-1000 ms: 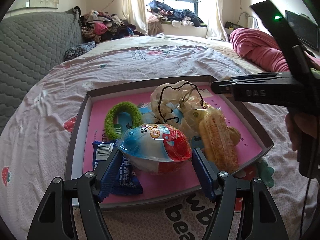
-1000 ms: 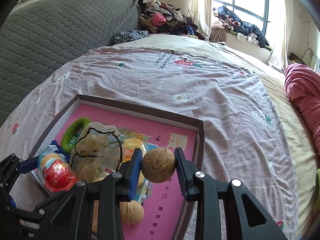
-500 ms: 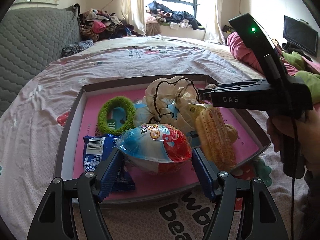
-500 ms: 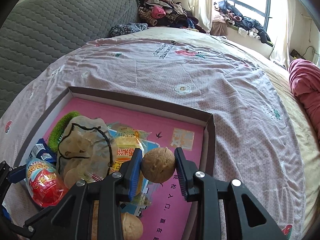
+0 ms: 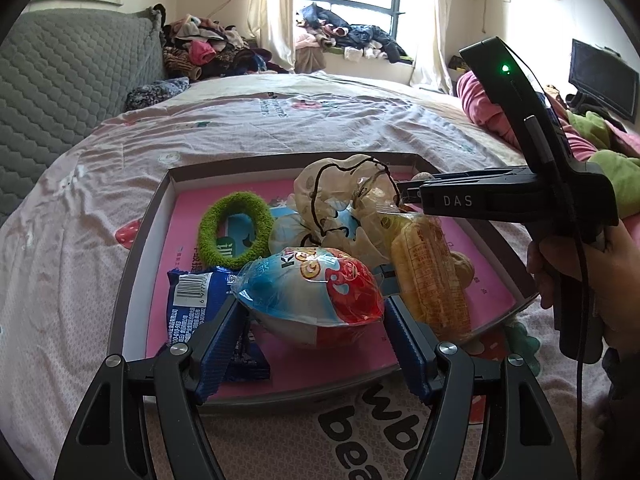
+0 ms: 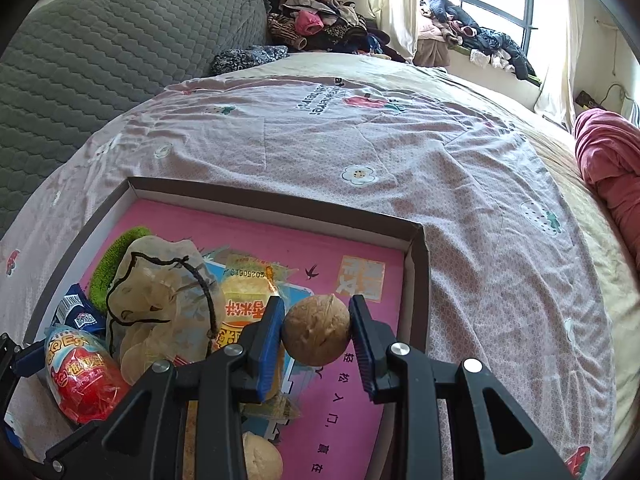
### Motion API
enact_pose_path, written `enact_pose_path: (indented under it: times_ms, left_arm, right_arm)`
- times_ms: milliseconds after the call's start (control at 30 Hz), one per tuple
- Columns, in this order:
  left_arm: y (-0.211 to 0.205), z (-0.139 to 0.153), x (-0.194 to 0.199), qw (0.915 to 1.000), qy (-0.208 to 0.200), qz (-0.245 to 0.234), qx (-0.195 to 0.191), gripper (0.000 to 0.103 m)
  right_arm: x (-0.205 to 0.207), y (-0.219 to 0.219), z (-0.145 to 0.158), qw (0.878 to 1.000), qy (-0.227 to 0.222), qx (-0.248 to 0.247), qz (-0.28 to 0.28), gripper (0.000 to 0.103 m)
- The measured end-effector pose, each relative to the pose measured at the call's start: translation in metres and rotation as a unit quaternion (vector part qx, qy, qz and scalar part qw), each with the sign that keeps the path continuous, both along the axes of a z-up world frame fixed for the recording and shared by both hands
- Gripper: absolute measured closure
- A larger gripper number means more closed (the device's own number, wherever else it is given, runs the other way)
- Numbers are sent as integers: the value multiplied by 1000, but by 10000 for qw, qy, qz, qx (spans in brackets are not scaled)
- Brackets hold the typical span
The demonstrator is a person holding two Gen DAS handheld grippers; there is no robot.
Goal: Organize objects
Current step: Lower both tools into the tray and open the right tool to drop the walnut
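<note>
Walnut [image 6: 317,335] sits lower over box [image 6: 418,264] than before.

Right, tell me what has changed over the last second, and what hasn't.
The right tongs, shut on the walnut, came down lower over the pink tray: in the right wrist view the tray's far corner sits higher and further right, and more of its floor shows. Nothing was let go or newly taken. The left tongs stayed clamped on the wrapped toy egg in the same spot.
</note>
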State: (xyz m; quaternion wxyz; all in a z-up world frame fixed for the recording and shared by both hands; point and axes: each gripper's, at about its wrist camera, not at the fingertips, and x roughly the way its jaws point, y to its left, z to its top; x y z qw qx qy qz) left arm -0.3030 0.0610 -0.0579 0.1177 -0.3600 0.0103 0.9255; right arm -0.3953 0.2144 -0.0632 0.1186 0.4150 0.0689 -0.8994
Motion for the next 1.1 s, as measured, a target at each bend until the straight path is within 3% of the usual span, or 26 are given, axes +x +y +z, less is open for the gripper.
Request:
enact_pose_path:
  times_ms: [1100]
  left_arm:
    - [-1,-2,1,9999,-73,75,0,26]
  right_arm:
    - [4,0,0,10000,9,-69,-24,69]
